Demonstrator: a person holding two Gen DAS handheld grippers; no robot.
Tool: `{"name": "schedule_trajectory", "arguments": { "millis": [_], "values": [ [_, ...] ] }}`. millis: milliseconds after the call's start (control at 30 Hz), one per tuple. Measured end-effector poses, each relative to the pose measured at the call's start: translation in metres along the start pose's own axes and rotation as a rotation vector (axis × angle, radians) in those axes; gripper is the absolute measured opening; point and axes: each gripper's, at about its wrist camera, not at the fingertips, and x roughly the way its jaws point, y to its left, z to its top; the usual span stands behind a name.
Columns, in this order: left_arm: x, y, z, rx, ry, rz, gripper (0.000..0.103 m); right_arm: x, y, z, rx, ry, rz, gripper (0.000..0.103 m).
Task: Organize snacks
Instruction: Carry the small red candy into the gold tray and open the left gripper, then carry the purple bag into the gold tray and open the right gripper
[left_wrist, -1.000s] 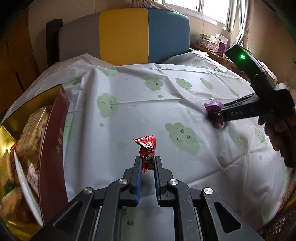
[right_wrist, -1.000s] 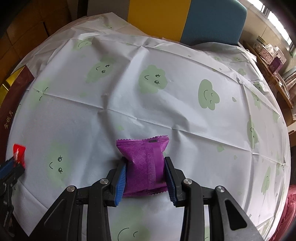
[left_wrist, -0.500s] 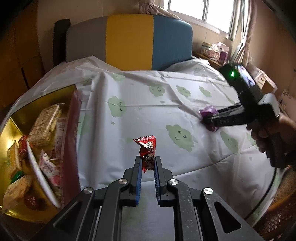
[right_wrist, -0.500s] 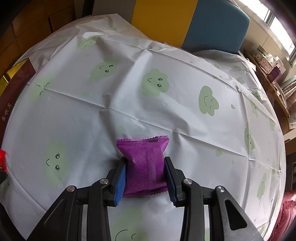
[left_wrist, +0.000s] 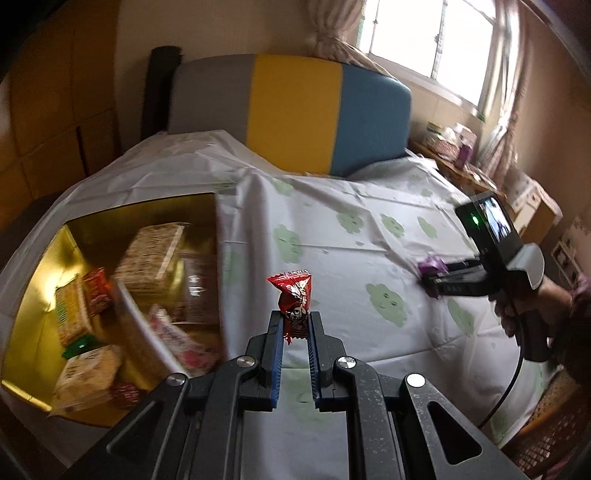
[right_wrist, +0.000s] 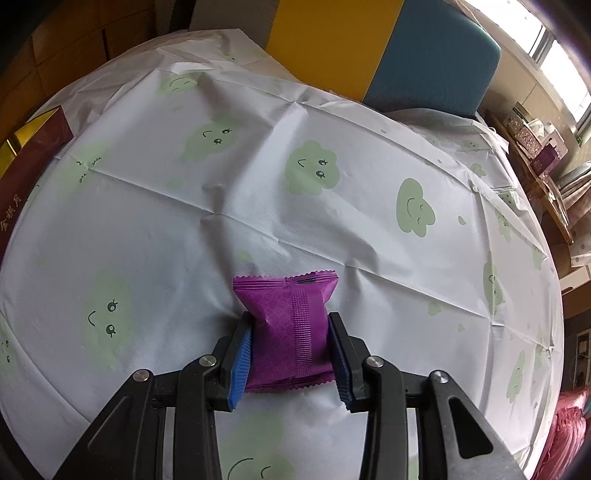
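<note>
- White tablecloth (right_wrist: 258, 229) printed with green smiling clouds covers the round table; a grey, yellow and blue chair back (left_wrist: 291, 110) stands at its far edge.
- Left gripper (left_wrist: 295, 328): jaws clamped on the lower end of a red candy wrapper (left_wrist: 293, 301), which stands upright above the cloth, long axis vertical, its print too small to read.
- Gold box (left_wrist: 48, 280), near left: motion-blurred; snack packs inside are indistinct, and its near corner is cut off behind the gripper body.
- Right gripper (right_wrist: 290, 347): pads pressed on both sides of a purple snack packet (right_wrist: 288, 328) lying on the cloth, long axis running near to far, back seam uppermost.
- Person's hand (left_wrist: 517, 317), far right: partly cut off by the picture edge.
</note>
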Motion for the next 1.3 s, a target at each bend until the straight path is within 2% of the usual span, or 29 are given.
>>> {"name": "schedule_trajectory", "arguments": {
  "millis": [100, 367, 467, 567, 667, 767, 833, 1067, 1133, 1300],
  "values": [
    [-0.011, 0.027, 0.003, -0.063, -0.016, 0.019, 0.012, -0.001, 0.001, 0.000, -0.004, -0.003, -0.003, 0.039],
    [-0.037, 0.131, 0.003, -0.300, -0.044, 0.153, 0.012, -0.002, 0.002, -0.001, -0.012, -0.004, -0.008, 0.039],
    [-0.038, 0.165, -0.001, -0.397, -0.035, 0.179, 0.012, -0.002, 0.003, -0.001, -0.017, -0.005, -0.014, 0.039],
    [-0.031, 0.181, -0.002, -0.463, -0.016, 0.169, 0.013, -0.002, 0.003, -0.002, -0.019, -0.005, -0.014, 0.039],
    [-0.021, 0.181, -0.003, -0.441, 0.004, 0.157, 0.015, -0.002, 0.003, -0.002, -0.020, -0.006, -0.016, 0.039],
    [-0.002, 0.178, -0.005, -0.443, 0.051, 0.166, 0.027, -0.002, 0.004, -0.002, -0.022, -0.006, -0.018, 0.039],
    [0.004, 0.178, -0.009, -0.454, 0.068, 0.197, 0.027, -0.002, 0.004, -0.002, -0.020, -0.006, -0.017, 0.039],
    [0.005, 0.161, -0.021, -0.332, 0.072, 0.293, 0.027, -0.001, 0.003, -0.001, -0.025, -0.007, -0.019, 0.039],
    [0.003, 0.157, -0.022, -0.316, 0.079, 0.304, 0.027, -0.001, 0.003, -0.002, -0.028, -0.009, -0.022, 0.039],
    [-0.010, 0.147, -0.018, -0.281, 0.038, 0.319, 0.027, -0.001, 0.006, -0.003, -0.033, -0.011, -0.030, 0.038]
  ]
}}
